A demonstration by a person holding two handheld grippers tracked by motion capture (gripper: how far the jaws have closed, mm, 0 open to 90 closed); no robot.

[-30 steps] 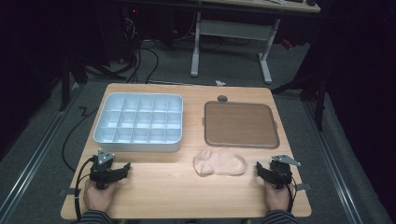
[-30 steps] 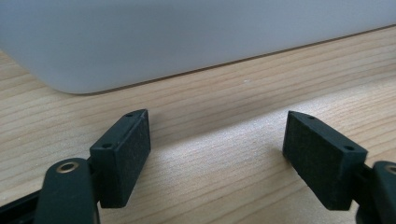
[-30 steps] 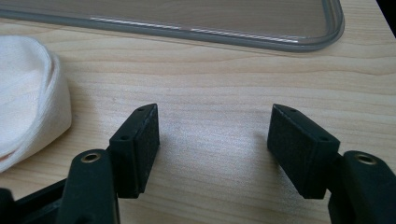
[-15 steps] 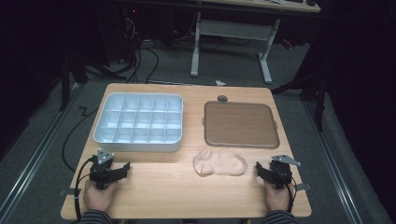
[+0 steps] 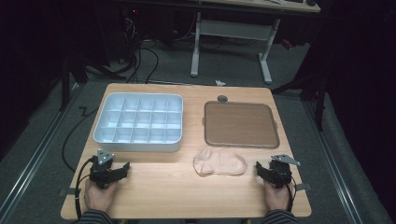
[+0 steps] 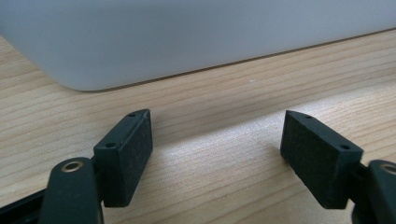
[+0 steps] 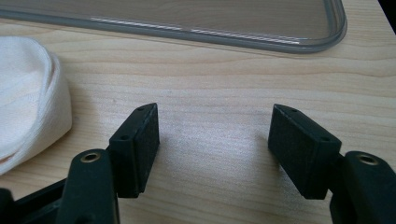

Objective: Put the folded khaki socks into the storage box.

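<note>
Both jaws stand apart: the left gripper (image 5: pixel 119 170) faces the white compartmented plastic tray (image 5: pixel 138 122), the right gripper (image 5: pixel 262 171) beside the pale pink sock (image 5: pixel 219 163); no writing is legible.

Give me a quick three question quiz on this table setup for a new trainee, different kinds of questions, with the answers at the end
1. True or false: the sock lies inside the white divided tray.
2. Multiple choice: which gripper is nearer the sock? A) left gripper B) right gripper C) both equally near
3. Fill in: beyond the sock, on the right half of the table, lies a flat brown ____.

Key
1. False. It lies on the bare wood in front of the lid, outside the tray.
2. B. The right gripper view shows the sock just left of its open jaws; the left gripper faces the tray's wall, jaws open too.
3. Lid.
</note>
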